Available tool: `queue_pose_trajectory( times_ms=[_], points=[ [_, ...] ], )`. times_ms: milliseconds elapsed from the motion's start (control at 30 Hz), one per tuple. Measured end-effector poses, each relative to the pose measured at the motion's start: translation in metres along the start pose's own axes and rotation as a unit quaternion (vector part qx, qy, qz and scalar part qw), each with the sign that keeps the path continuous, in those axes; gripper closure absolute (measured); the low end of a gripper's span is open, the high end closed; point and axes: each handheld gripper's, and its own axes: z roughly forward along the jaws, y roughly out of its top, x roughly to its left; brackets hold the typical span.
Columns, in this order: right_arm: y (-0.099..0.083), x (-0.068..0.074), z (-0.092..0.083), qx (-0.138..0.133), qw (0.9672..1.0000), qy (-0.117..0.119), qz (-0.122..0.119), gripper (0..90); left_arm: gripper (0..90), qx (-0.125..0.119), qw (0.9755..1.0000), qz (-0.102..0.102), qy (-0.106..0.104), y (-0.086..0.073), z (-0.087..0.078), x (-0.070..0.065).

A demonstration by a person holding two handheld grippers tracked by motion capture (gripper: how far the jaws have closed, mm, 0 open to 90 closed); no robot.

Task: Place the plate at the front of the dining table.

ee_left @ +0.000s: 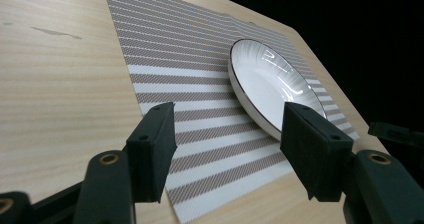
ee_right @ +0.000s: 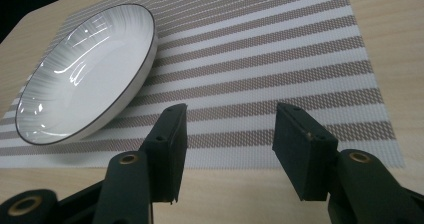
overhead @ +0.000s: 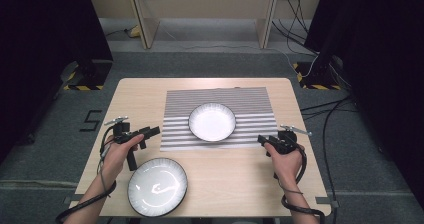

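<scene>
A striped placemat (overhead: 250,101) lies on the wooden table (overhead: 140,96), and a white ridged bowl with a dark rim (overhead: 212,122) sits at its middle. Off the mat's left edge my left gripper (overhead: 152,132) is open, its jaws pointing at the mat with nothing between them. In the left gripper view the mat (ee_left: 200,59) and bowl (ee_left: 272,86) lie ahead of that gripper (ee_left: 227,151). My right gripper (overhead: 262,140) is open and empty by the mat's near right corner. The right gripper view has the bowl (ee_right: 82,71) ahead left of the gripper (ee_right: 227,151), on the mat (ee_right: 280,59).
A second, larger white plate with a dark rim (overhead: 157,186) lies near the table's front edge, close to my left forearm. Dark curtains hang at both sides, and cables (overhead: 330,119) run over the grey floor on the right.
</scene>
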Motion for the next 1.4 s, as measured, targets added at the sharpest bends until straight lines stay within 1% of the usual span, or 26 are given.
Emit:
queue_pose_trajectory(
  times_ms=[33,133,200,233,300,367,433,467,500,567,633,700,767,833,900,967,1033,1067,1100,1167,1200,1233,1300,1333,1400],
  points=[
    [-0.002,-0.002,-0.003,-0.001,1.0000,-0.003,-0.004,48.0,38.0,-0.004,1.0000,0.004,0.001,-0.002,-0.005,0.000],
    [-0.006,-0.006,-0.013,-0.001,1.0000,-0.005,-0.005,47.6,38.1,-0.012,0.9997,0.019,0.006,-0.006,-0.017,0.000],
    [-0.008,-0.010,-0.019,-0.003,1.0000,-0.007,-0.005,47.4,38.1,-0.015,0.9996,0.022,0.009,-0.010,-0.025,0.001],
    [-0.009,-0.011,-0.021,-0.003,1.0000,-0.007,-0.003,47.2,38.1,-0.019,0.9995,0.022,0.010,-0.013,-0.030,0.003],
    [-0.014,-0.016,-0.028,0.004,1.0000,-0.002,0.006,46.8,38.2,-0.017,0.9995,0.025,0.013,-0.019,-0.037,0.006],
    [-0.017,-0.019,-0.033,0.001,1.0000,-0.005,0.006,46.7,38.4,-0.017,0.9993,0.027,0.017,-0.025,-0.044,0.009],
    [-0.021,-0.023,-0.039,-0.002,0.9999,-0.006,0.012,46.5,38.3,-0.021,0.9992,0.025,0.023,-0.029,-0.050,0.013],
    [-0.023,-0.025,-0.042,-0.003,0.9999,-0.009,0.009,46.5,38.4,-0.024,0.9990,0.027,0.027,-0.030,-0.053,0.014],
    [-0.025,-0.026,-0.044,-0.003,0.9999,-0.008,0.010,46.4,38.3,-0.026,0.9988,0.030,0.030,-0.031,-0.056,0.015],
    [-0.028,-0.028,-0.048,-0.004,0.9999,-0.009,0.010,46.3,38.3,-0.030,0.9988,0.025,0.031,-0.034,-0.062,0.017],
    [-0.032,-0.032,-0.053,-0.006,0.9998,-0.012,0.012,46.3,38.3,-0.032,0.9986,0.024,0.034,-0.039,-0.068,0.019],
    [-0.034,-0.035,-0.056,-0.008,0.9998,-0.017,0.007,46.3,38.4,-0.032,0.9986,0.025,0.036,-0.043,-0.072,0.021],
    [-0.037,-0.037,-0.061,-0.015,0.9996,-0.020,0.013,46.3,38.4,-0.033,0.9984,0.024,0.038,-0.047,-0.075,0.022],
    [-0.039,-0.039,-0.065,-0.018,0.9995,-0.021,0.013,46.2,38.4,-0.037,0.9979,0.029,0.044,-0.050,-0.079,0.023],
    [-0.044,-0.039,-0.069,-0.022,0.9995,-0.023,0.008,46.1,38.4,-0.043,0.9976,0.028,0.047,-0.055,-0.082,0.024],
    [-0.048,-0.039,-0.072,-0.027,0.9993,-0.022,0.009,46.0,38.3,-0.045,0.9969,0.035,0.054,-0.058,-0.083,0.024],
    [-0.052,-0.039,-0.073,-0.032,0.9992,-0.024,0.006,46.1,38.4,-0.052,0.9967,0.031,0.054,-0.061,-0.083,0.024],
    [-0.055,-0.039,-0.073,-0.037,0.9990,-0.023,0.009,46.1,38.4,-0.054,0.9967,0.028,0.054,-0.063,-0.083,0.024],
    [-0.056,-0.039,-0.074,-0.042,0.9988,-0.021,0.013,46.1,38.4,-0.055,0.9964,0.031,0.057,-0.064,-0.082,0.024],
    [-0.061,-0.039,-0.074,-0.051,0.9984,-0.024,0.009,46.1,38.4,-0.053,0.9964,0.030,0.058,-0.066,-0.082,0.024],
    [-0.062,-0.039,-0.074,-0.057,0.9981,-0.023,0.008,46.1,38.4,-0.052,0.9961,0.034,0.062,-0.067,-0.082,0.025],
    [-0.063,-0.039,-0.074,-0.058,0.9980,-0.022,0.013,46.1,38.4,-0.052,0.9958,0.038,0.065,-0.067,-0.082,0.025],
    [-0.064,-0.040,-0.074,-0.060,0.9979,-0.022,0.010,46.1,38.4,-0.056,0.9955,0.037,0.067,-0.068,-0.083,0.026],
    [-0.064,-0.040,-0.075,-0.066,0.9975,-0.023,0.009,46.1,38.4,-0.059,0.9951,0.039,0.069,-0.070,-0.083,0.026],
    [-0.066,-0.040,-0.075,-0.071,0.9971,-0.026,0.007,46.1,38.6,-0.062,0.9939,0.049,0.077,-0.072,-0.084,0.026]
  ],
)
